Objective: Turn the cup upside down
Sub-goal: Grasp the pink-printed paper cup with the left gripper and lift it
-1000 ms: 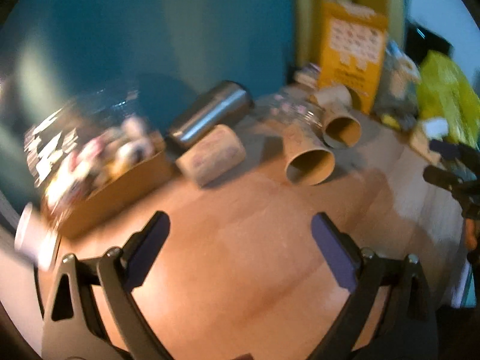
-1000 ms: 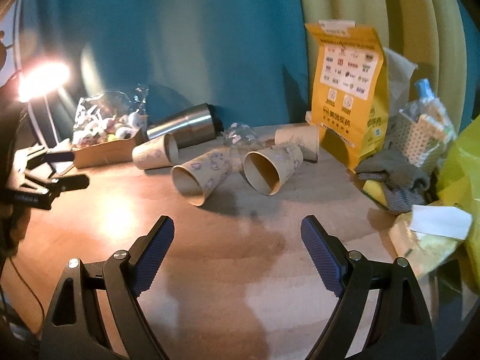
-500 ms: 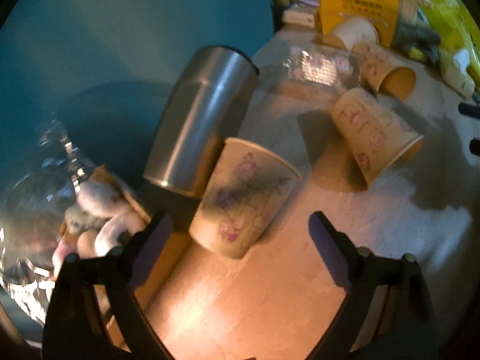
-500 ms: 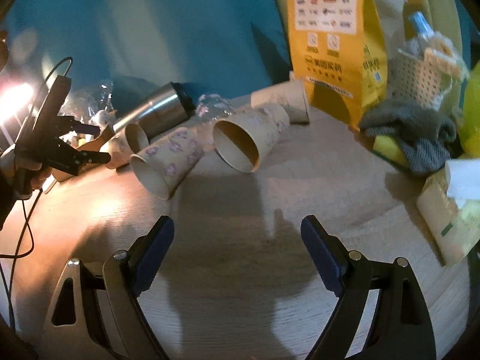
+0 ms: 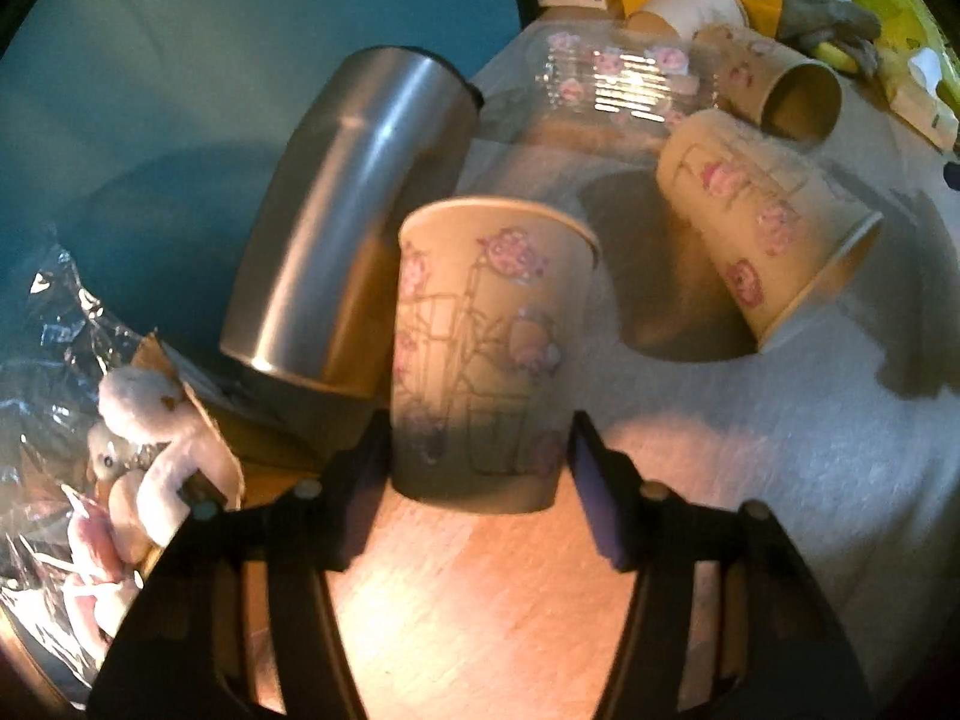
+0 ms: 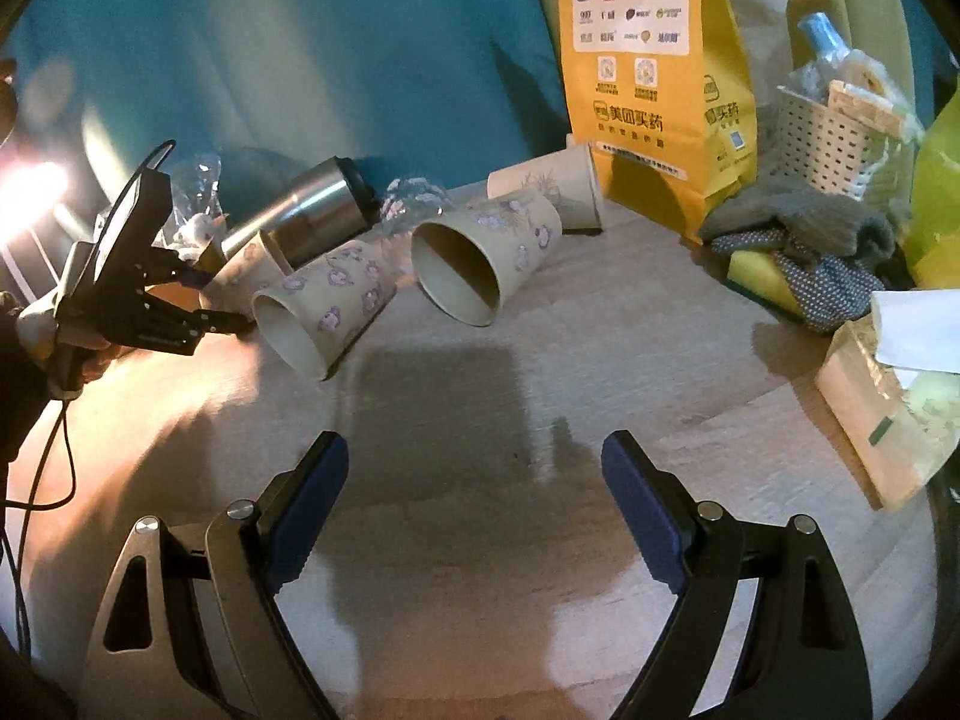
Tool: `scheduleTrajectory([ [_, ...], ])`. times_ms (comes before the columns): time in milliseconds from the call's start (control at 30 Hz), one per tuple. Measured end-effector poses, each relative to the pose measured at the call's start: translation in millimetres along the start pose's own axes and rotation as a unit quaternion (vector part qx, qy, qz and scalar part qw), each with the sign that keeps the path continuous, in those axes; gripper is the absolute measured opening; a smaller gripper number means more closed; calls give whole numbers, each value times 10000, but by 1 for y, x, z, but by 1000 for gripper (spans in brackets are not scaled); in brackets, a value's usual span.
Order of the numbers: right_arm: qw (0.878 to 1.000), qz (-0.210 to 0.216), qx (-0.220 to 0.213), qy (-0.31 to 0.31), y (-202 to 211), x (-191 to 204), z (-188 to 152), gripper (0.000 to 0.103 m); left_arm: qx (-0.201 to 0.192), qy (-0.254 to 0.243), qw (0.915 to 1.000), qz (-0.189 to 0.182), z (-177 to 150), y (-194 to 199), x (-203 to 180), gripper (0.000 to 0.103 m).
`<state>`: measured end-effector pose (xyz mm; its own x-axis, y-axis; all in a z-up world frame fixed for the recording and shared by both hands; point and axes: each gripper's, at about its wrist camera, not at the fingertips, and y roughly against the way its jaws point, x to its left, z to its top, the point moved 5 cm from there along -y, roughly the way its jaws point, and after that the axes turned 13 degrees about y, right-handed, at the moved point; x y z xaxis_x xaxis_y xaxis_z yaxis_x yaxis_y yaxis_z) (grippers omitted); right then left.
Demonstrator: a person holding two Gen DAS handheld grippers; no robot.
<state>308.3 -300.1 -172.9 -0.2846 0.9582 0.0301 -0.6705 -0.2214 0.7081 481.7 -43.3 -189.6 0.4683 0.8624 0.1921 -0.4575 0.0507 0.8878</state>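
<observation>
A floral paper cup (image 5: pixel 486 348) lies on its side next to a steel tumbler (image 5: pixel 354 210). My left gripper (image 5: pixel 474 456) has its jaws closed against the cup's base end, one pad on each side. In the right wrist view the left gripper (image 6: pixel 210 300) shows at the far left, at that cup (image 6: pixel 240 276), which is mostly hidden. My right gripper (image 6: pixel 474 474) is open and empty above bare wood. Other paper cups (image 6: pixel 324 306) (image 6: pixel 480 252) (image 6: pixel 552 186) lie on their sides.
A yellow paper bag (image 6: pixel 654 72) stands at the back. A white basket (image 6: pixel 840 138), grey cloth (image 6: pixel 804 240) and a box (image 6: pixel 888 420) crowd the right. A carton of wrapped toys (image 5: pixel 120 450) sits left of the tumbler. A clear plastic cup (image 5: pixel 612 78) lies behind.
My left gripper moved in on the cup beside the tumbler and its jaws closed on the cup's base. My right gripper stayed open and shifted little.
</observation>
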Motion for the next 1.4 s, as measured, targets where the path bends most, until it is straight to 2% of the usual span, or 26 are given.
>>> scheduleTrajectory([
  [167, 10000, 41, -26, 61, 8, 6, -2, 89, -133, 147, 9998, -84, -13, 19, -5, 58],
  [367, 9993, 235, -113, 255, 25, 24, 1, 89, -297, 514, 9974, -404, -43, 71, -20, 58],
  [500, 9976, 405, -212, 523, 43, 39, 3, 89, -419, 852, 9929, -722, -74, 111, -43, 58],
  [533, 9969, 437, -230, 617, 47, 44, 2, 89, -452, 912, 9921, -730, -76, 117, -56, 58],
  [800, 9892, 743, -349, 1216, 88, 76, -20, 89, -562, 1597, 9816, -885, -154, 172, -110, 58],
  [1100, 9778, 993, -291, 1824, 123, 107, -65, 89, -426, 1886, 9787, -690, -221, 193, -169, 58],
  [1267, 9777, 1111, -220, 1768, 128, 110, -85, 89, -324, 1939, 9792, -505, -235, 182, -192, 58],
  [1400, 9764, 1178, -140, 1804, 125, 110, -96, 89, -240, 1968, 9789, -504, -239, 169, -204, 58],
])
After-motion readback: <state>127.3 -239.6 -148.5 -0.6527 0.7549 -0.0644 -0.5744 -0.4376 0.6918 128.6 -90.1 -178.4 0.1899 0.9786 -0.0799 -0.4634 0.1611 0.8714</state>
